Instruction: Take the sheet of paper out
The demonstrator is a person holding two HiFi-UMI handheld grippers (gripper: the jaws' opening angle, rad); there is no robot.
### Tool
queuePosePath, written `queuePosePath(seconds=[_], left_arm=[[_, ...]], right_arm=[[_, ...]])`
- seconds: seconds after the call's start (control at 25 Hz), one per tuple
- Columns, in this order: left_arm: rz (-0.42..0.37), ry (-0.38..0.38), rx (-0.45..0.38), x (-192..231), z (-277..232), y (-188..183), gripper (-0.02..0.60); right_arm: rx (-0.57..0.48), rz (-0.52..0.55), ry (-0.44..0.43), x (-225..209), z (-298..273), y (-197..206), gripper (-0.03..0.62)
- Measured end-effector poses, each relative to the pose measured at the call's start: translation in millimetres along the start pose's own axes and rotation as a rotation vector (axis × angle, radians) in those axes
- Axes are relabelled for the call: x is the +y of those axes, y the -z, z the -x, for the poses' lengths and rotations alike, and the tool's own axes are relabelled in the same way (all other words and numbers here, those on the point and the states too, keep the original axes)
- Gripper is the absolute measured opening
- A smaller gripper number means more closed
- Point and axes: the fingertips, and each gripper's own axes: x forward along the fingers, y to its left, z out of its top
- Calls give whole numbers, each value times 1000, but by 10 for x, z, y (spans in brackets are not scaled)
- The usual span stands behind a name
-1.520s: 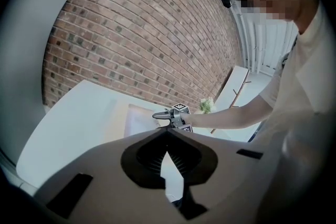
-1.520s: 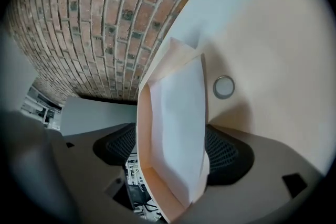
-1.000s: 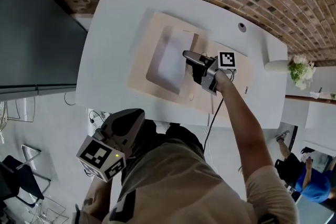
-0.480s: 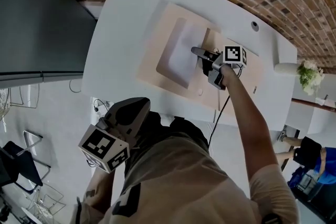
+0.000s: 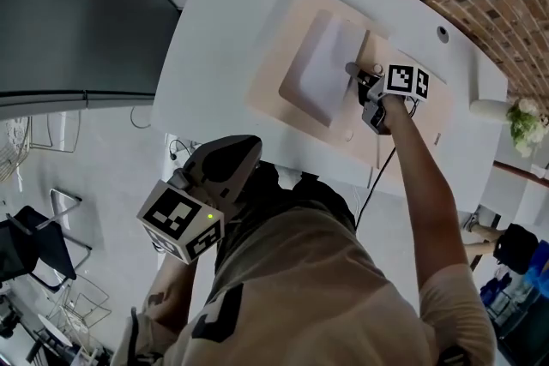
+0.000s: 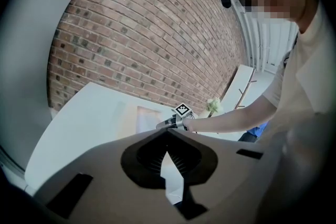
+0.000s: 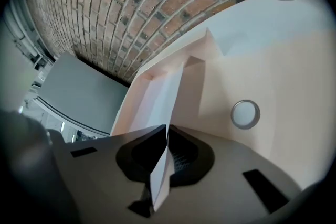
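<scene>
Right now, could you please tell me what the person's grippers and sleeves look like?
The left gripper and right gripper are dark grey, each bearing a white cube with black square markers. A black cable trails from the right one. The person wears a beige short-sleeved shirt.

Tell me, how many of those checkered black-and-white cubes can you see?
2. One marker cube sits on the left gripper, low beside the person's body; the other on the right gripper, over the beige folder on the white table. None looks hidden.
</scene>
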Motion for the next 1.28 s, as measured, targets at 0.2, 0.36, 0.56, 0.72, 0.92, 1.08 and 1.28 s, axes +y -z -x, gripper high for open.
queuePosePath(seconds=[0.2, 0.36, 0.56, 0.72, 0.92, 1.08, 1.28], left_arm=[[-10, -6, -5, 33, 54, 10, 14], [-1, -1, -4, -24, 39, 22, 14], [-24, 17, -8, -89, 12, -3, 14], [-22, 29, 2, -141, 19, 35, 14], [-13, 21, 5, -154, 49, 85, 14], [3, 10, 11, -116, 76, 143, 14], [18, -13, -7, -46, 133, 106, 14]], right_arm=[[-41, 22, 9, 29, 2, -17, 25], [-60, 54, 15, 26, 92, -22, 25], [-73, 31, -23, 70, 169, -13, 25], [-35, 4, -30, 41, 98, 126, 25], [-20, -63, -90, 65, -6, 128, 28], [-7, -79, -97, 79, -52, 106, 26], [-32, -98, -83, 68, -19, 124, 25]])
